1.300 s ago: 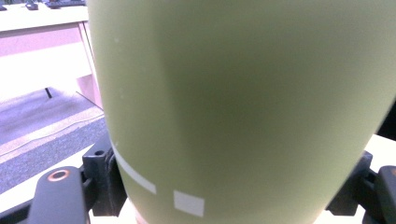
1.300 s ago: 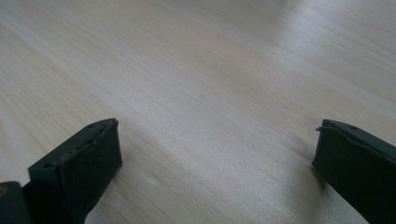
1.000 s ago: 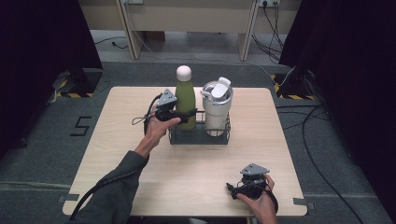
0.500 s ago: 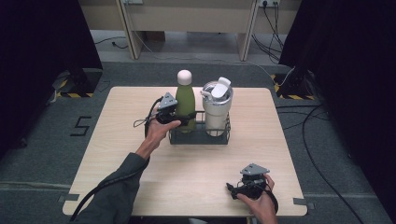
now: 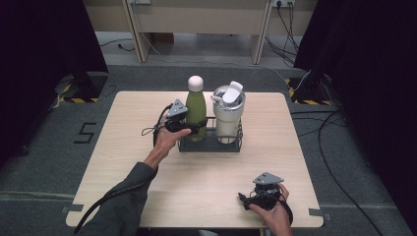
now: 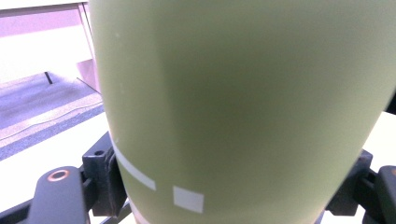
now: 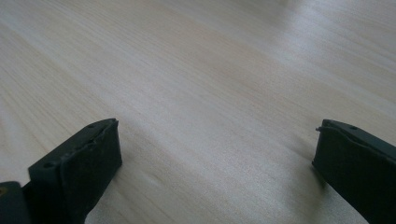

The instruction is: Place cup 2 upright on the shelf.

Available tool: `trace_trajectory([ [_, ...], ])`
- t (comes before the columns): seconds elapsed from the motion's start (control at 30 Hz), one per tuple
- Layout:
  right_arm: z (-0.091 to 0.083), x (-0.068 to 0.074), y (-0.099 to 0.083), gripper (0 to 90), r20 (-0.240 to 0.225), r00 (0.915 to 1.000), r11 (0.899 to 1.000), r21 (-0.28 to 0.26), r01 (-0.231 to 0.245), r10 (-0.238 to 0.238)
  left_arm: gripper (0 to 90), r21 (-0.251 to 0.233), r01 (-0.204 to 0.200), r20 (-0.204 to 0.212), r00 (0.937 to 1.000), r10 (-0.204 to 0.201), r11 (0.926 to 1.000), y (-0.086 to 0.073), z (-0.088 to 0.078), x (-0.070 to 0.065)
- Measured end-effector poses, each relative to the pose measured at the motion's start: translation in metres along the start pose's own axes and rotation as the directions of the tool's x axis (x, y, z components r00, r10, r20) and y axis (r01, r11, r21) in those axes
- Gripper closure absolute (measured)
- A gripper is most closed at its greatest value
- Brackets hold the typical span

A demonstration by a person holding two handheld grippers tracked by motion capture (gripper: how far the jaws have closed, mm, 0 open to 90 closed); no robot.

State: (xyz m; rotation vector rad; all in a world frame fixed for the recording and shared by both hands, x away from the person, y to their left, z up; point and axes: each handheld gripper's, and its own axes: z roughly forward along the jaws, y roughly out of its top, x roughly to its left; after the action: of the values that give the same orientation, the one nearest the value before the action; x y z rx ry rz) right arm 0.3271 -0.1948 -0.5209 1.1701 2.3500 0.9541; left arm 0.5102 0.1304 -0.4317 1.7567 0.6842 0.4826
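the table (image 5: 147, 162) carries a black wire rack (image 5: 210, 145) near its far middle, and in that rack stand two vessels side by side: a white tumbler (image 5: 228, 115) with a flip lid on the right and a green bottle (image 5: 195, 110) with a pale cap on the left, both upright, touching or nearly touching; the bottle's long axis runs straight up, so i judge the coming move to be a lift along that axis, up and clear of the rack's wire rim (a sideways pull would catch the rim or knock the tumbler); the left tool (image 5: 193, 126) comes at the bottle from its left side, level, and is clamped on the lower body, the green wall (image 6: 243, 107) wedged between the two black jaws in the left gripper view; the left hand is by far the nearer one; the right tool (image 5: 244, 199) rests low at the near right edge of the table, well apart from the rack, its jaws spread wide over bare wood (image 7: 210, 84) with nothing between them.
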Motion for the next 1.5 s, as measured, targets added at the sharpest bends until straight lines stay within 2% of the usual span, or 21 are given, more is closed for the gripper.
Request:
trace_trajectory([
  [0.3, 0.0000, 0.0006, -0.0001, 1.4, 0.001, 1.0000, 1.000, -0.002, -0.005, 0.005, 19.8, -0.003, -0.006, 0.002, 1.0000, 0.006, 1.0000, -0.0019, -0.0016, -0.0008],
  [0.57, 0.0000, 0.0006, -0.0002, 1.4, 0.001, 1.0000, 1.000, -0.002, -0.005, 0.005, 19.5, -0.006, 0.004, 0.004, 1.0000, -0.004, 1.0000, -0.0028, -0.0017, -0.0003],
  [1.0, 0.0000, 0.0006, -0.0001, 1.4, 0.001, 1.0000, 1.000, -0.002, -0.005, 0.005, 18.9, 0.006, 0.017, 0.007, 0.9998, -0.017, 0.9998, -0.0021, -0.0016, 0.0000],
  [1.5, 0.0001, 0.0006, -0.0001, 1.3, 0.001, 1.0000, 1.000, -0.002, -0.005, 0.005, 18.0, 0.019, 0.012, 0.004, 0.9999, -0.012, 0.9997, -0.0006, -0.0022, 0.0000],
])
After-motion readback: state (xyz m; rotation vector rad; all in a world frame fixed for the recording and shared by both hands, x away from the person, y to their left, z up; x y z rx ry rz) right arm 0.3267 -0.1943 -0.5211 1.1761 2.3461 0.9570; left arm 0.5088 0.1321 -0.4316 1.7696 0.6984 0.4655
